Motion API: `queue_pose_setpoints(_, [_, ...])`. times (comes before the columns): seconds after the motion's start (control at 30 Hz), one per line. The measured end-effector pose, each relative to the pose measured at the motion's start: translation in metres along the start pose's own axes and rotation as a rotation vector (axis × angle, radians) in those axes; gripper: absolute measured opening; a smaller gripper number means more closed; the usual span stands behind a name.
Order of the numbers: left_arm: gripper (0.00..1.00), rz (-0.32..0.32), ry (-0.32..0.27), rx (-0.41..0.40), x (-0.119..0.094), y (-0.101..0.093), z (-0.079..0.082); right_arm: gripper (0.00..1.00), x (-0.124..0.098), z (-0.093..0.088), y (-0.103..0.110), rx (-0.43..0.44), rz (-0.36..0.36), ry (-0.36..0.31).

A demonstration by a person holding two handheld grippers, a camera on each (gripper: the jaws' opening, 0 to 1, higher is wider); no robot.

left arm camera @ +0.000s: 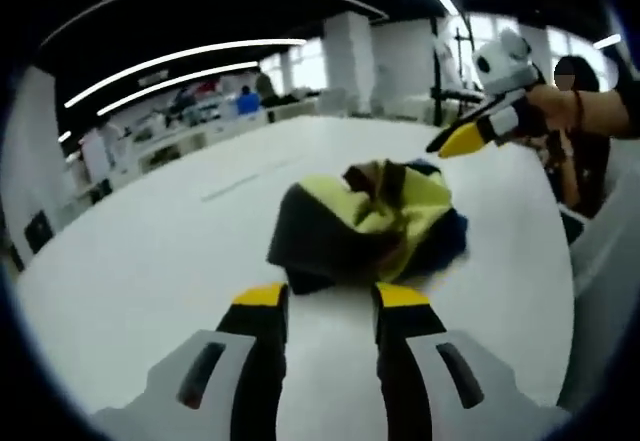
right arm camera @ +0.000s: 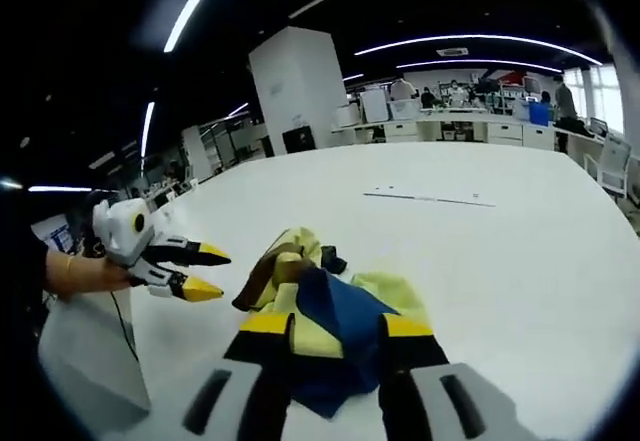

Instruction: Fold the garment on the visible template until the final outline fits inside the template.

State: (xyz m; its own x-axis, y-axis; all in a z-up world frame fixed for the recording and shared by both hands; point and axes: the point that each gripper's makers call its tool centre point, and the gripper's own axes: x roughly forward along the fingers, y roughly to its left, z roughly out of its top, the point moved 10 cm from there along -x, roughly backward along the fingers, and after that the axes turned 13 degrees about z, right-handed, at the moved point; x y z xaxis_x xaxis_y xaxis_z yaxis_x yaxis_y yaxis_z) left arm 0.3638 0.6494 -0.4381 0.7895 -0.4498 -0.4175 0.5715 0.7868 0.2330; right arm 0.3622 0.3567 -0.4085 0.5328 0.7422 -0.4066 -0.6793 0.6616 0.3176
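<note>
Lying crumpled on white table (left arm camera: 130, 261), garment (left arm camera: 370, 226) is sitting mid-surface. Left gripper (left arm camera: 330, 299) jaws are gaping wide, just short of cloth, holding nothing. Right gripper (right arm camera: 338, 329) jaws are spreading over garment, gripping nothing.

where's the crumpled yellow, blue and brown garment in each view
Left gripper view: the crumpled yellow, blue and brown garment lies at centre on the white table, just beyond the left gripper.
Right gripper view: it lies low at centre, reaching between the jaws of the right gripper.
Shared landmark: the thin dark line on the table beyond the garment.
</note>
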Motion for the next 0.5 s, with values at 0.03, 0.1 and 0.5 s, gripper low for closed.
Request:
queue_pose_setpoints(0.03, [0.29, -0.008, -0.001, 0.026, 0.002, -0.002, 0.0, 0.3, 0.001, -0.001, -0.001, -0.002, 0.003, 0.003])
queue_pose_setpoints(0.1, [0.28, -0.014, 0.0, 0.059, 0.005, -0.005, 0.0, 0.29, 0.003, -0.001, -0.002, -0.006, 0.004, 0.012])
queue_pose_setpoints(0.5, [0.27, 0.021, 0.008, 0.274, 0.026, -0.009, 0.0, 0.23, 0.013, 0.001, -0.005, -0.091, -0.014, 0.067])
